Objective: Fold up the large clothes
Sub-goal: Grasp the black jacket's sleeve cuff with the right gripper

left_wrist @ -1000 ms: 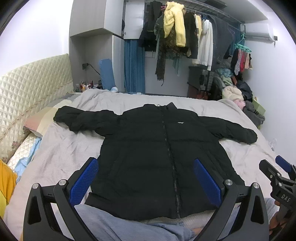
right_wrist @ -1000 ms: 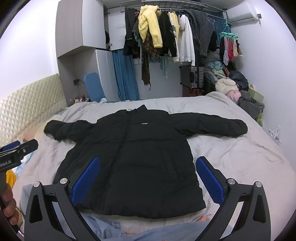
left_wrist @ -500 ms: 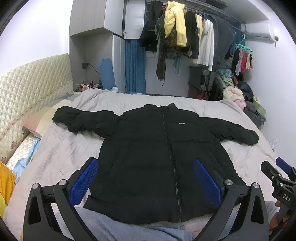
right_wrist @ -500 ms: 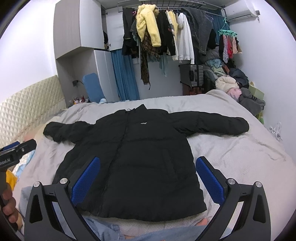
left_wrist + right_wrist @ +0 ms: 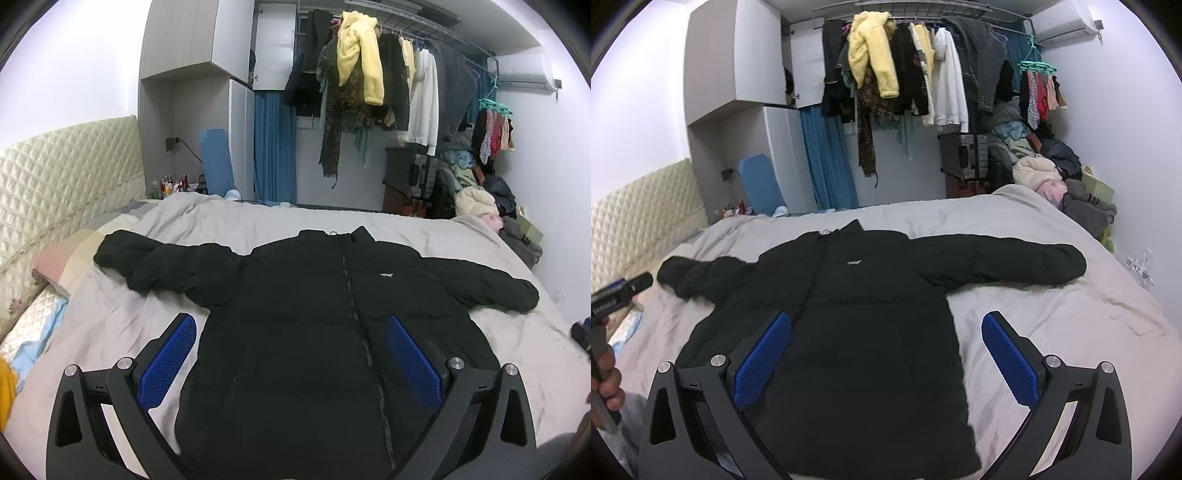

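A black jacket (image 5: 314,332) lies flat and face up on the bed (image 5: 258,221), filling the middle of the frame, zip closed, both sleeves spread out to the sides. The left gripper (image 5: 291,356) and the right gripper (image 5: 886,349) hang above its lower half, jaws wide apart and holding nothing. Clothes hang on a rack (image 5: 905,66) at the top.

A black puffer jacket (image 5: 314,325) with a small white chest logo (image 5: 386,274) lies on the pale grey textured bedspread (image 5: 1052,325). At nine o'clock, a cream diamond-quilted headboard (image 5: 55,177). At twelve, a plain blue curtain (image 5: 275,147) and a pale yellow fleece garment (image 5: 360,66). Blue ribbed gripper pads (image 5: 762,360).
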The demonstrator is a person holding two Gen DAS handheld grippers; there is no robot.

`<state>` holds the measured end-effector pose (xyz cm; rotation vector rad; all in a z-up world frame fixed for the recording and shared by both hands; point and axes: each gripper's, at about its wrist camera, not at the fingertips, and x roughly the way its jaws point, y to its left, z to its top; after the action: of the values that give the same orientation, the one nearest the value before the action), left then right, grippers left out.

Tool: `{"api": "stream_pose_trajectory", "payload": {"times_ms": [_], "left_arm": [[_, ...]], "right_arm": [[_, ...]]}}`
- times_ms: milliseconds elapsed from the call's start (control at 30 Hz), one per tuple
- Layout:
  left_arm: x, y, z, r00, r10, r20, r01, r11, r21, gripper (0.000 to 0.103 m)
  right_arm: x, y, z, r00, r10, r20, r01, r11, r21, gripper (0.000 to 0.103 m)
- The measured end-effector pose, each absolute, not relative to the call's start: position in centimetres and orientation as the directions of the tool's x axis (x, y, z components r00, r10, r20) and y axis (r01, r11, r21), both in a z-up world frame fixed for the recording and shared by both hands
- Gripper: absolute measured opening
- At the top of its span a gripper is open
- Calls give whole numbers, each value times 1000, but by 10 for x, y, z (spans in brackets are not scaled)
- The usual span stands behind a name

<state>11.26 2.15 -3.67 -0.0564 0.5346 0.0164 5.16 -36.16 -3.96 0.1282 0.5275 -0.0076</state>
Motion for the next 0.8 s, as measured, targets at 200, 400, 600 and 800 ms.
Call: {"api": "stream_pose_trajectory", "payload": {"times_ms": [200, 400, 600, 800], "left_arm": [[165, 37, -81, 808, -31, -588, -36, 994, -102, 103], [186, 49, -108, 784, -22, -620, -61, 992, -113, 103], [194, 53, -123, 785, -28, -619, -77, 987, -141, 103], [195, 47, -131, 789, -27, -614, -73, 988, -138, 103]], "right_arm": [[99, -401, -44, 841, -60, -537, 119, 990, 77, 103], [143, -440, -54, 838, -77, -540, 166, 979, 118, 103], [188, -480, -81, 836, -145, -529, 212, 975, 68, 103], [225, -535, -113, 817, -170, -551, 260, 961, 89, 103]]}}
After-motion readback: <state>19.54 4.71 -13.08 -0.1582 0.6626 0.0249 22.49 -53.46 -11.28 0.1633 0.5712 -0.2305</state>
